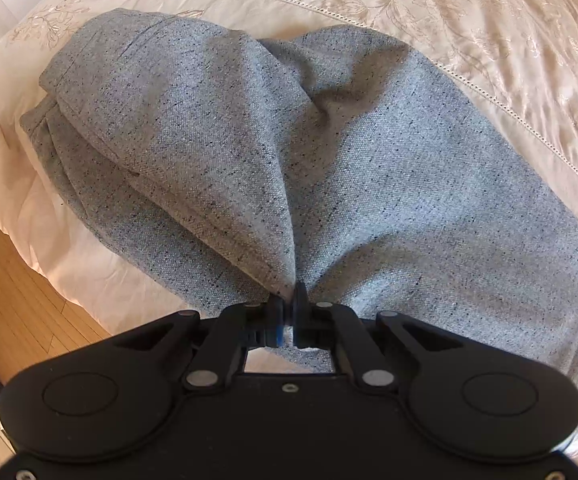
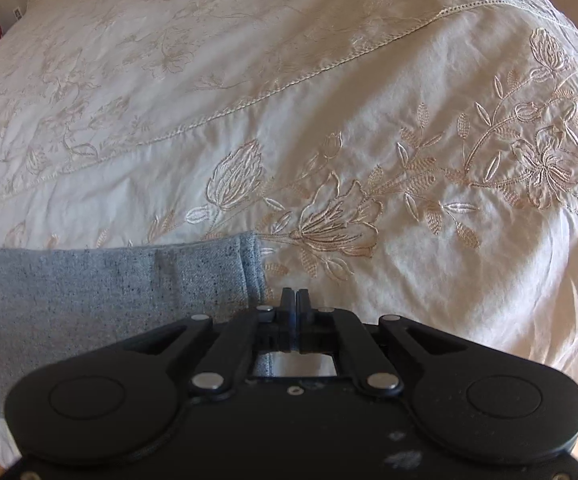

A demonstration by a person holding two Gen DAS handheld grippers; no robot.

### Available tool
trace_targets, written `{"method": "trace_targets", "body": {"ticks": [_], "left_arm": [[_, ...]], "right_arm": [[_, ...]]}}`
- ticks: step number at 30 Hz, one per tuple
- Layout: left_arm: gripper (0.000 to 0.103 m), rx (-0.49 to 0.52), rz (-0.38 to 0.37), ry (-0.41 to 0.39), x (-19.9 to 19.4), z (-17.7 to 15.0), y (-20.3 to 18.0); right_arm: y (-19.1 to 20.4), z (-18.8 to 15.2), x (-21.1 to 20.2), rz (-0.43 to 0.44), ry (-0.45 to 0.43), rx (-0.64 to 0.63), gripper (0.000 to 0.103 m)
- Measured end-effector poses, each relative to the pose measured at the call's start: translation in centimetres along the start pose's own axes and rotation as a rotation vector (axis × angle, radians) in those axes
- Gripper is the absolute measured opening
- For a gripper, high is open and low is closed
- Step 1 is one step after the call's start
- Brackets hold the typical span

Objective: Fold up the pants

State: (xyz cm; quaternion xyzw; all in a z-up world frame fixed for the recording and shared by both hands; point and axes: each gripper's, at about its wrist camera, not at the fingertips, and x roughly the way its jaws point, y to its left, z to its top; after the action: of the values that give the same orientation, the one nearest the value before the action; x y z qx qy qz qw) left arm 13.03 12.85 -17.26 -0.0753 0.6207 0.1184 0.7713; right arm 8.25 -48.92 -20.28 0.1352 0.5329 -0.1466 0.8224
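Left wrist view: the left gripper [image 1: 289, 300] has its black fingers pressed together on a pinch of the speckled grey woven pants [image 1: 329, 168], and the cloth rises from the bed in a taut tent to that pinch. From the claw the garment spreads away toward twelve o'clock. One broad panel runs to ten o'clock, where a folded, hemmed edge lies near the edge of the bed; another sweeps from one o'clock round to four o'clock. They lie on a cream bedspread with embroidered flowers [image 1: 489, 20]. A strip of wooden plank floor [image 1: 13, 292] shows at eight o'clock, below the bed's side.

Right wrist view: the right gripper [image 2: 295, 298] has its fingers drawn together with barely a slit between them. Whether a thin edge of cloth is nipped there I cannot tell; a sliver of grey shows through the window in its body, beneath the claw. The pants [image 2: 109, 280] here run as a long band from the left edge of the view to a stitched cuff that ends just at eleven o'clock of the fingertips. Their long axis therefore lies from nine to three o'clock across this claw, and bare bedspread [image 2: 409, 100] fills everything from twelve to four.

As a judgement, the coming fold turns on this: the left claw already holds lifted cloth, while the right sits at the cuff end, so the carry goes along the leg's length.
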Motion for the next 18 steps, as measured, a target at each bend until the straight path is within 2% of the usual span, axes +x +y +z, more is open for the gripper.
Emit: {"method": "trace_targets", "body": {"ticks": [1,3,6,9,13,18], "left_arm": [[0.006,0.001,0.002,-0.001,0.0,0.0,0.0],[0.006,0.008,0.009,0.001,0.1,-0.1,0.0],[0.006,0.021,0.025,0.007,0.4,0.0,-0.4],[0.005,0.032,0.034,0.009,0.5,0.1,-0.9],[0.005,0.048,0.046,0.015,1.3,0.2,-0.9],[0.006,0.073,0.056,0.018,1.4,0.1,-1.0]], "right_arm": [[-1.1,0.1,-0.5,0.067,0.011,0.06,0.01],[-2.0,-0.2,-1.4,0.125,0.033,0.136,0.014],[-1.9,-2.0,-2.6,0.132,0.044,0.155,0.022],[-1.6,-4.1,-3.0,0.154,0.079,0.177,0.022],[-0.4,-6.1,-3.5,0.158,0.041,0.114,0.022],[-0.1,-5.8,-2.1,0.156,0.085,0.061,0.026]]}}
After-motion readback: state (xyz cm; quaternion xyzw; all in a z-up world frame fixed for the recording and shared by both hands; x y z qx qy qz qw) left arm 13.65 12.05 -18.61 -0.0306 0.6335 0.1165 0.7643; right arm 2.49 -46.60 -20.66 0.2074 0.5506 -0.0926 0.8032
